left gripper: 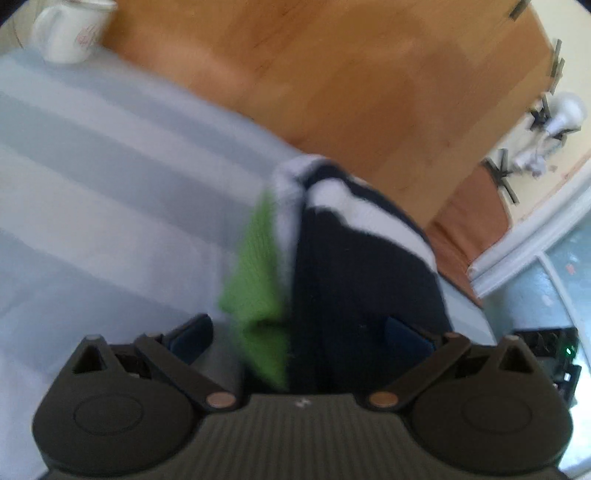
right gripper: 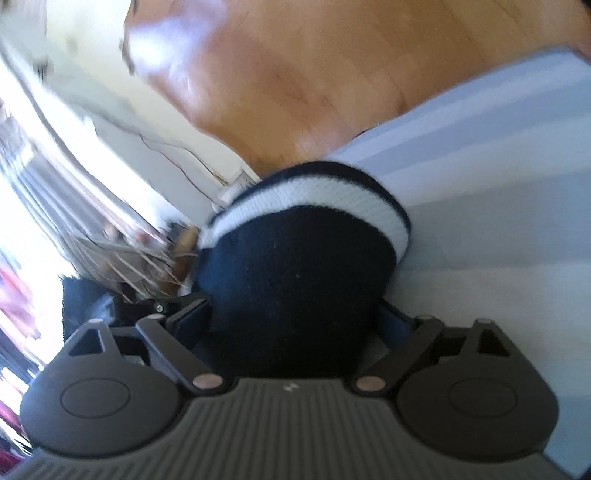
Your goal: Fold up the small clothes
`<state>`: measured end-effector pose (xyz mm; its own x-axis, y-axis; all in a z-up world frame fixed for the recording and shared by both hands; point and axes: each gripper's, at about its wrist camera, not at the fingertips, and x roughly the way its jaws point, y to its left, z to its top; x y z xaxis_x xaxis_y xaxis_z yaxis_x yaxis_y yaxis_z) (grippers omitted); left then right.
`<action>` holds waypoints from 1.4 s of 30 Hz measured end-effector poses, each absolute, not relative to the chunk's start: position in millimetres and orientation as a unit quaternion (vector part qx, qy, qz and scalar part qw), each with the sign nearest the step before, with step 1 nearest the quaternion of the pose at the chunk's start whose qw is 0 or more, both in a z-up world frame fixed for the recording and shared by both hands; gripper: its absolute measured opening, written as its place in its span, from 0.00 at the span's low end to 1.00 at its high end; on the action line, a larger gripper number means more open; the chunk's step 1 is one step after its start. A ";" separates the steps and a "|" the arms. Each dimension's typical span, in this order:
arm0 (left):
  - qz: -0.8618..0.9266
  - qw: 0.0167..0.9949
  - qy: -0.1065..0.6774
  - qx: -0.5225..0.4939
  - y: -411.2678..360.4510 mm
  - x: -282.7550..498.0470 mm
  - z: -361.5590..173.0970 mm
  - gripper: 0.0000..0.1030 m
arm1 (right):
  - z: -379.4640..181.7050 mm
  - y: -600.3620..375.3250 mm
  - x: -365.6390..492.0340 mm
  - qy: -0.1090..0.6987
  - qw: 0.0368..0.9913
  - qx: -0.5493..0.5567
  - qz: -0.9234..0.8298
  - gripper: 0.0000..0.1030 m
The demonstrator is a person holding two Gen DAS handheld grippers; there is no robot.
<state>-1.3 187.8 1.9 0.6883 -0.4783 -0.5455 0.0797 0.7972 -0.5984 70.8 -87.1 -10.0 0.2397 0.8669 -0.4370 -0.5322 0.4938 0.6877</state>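
A small knitted garment, navy with white stripes and a green part (left gripper: 258, 280), hangs bunched between the fingers of my left gripper (left gripper: 299, 332), which is shut on it above the striped pale tablecloth (left gripper: 110, 184). In the right wrist view the same navy and white garment (right gripper: 295, 280) fills the space between the fingers of my right gripper (right gripper: 295, 325), which is shut on it. The fingertips of both grippers are hidden by the cloth. Both views are blurred.
A white mug (left gripper: 70, 33) stands at the far left corner of the tablecloth. A wooden floor (left gripper: 369, 74) lies beyond the table edge. A window and cables (right gripper: 74, 184) are at the left of the right wrist view. A black box (left gripper: 554, 354) sits at right.
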 end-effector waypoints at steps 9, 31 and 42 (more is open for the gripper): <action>-0.212 0.894 0.325 -0.225 130.6 58.8 51.2 0.93 | 40.1 -105.3 85.3 0.314 0.815 0.167 0.457 0.56; -0.087 0.942 0.303 -0.115 51.8 140.1 10.5 1.00 | 36.2 -171.1 155.2 0.310 0.886 0.161 0.305 0.77; -0.034 0.957 0.287 -0.026 32.9 34.6 7.9 1.00 | 40.5 -199.0 25.2 0.286 0.912 0.182 0.229 0.79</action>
<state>34.6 32.9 7.9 0.8327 -0.0795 -0.5480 0.0497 0.9964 -0.0691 25.2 -199.0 40.5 0.7312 0.5219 -0.4393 -0.3128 0.8288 0.4640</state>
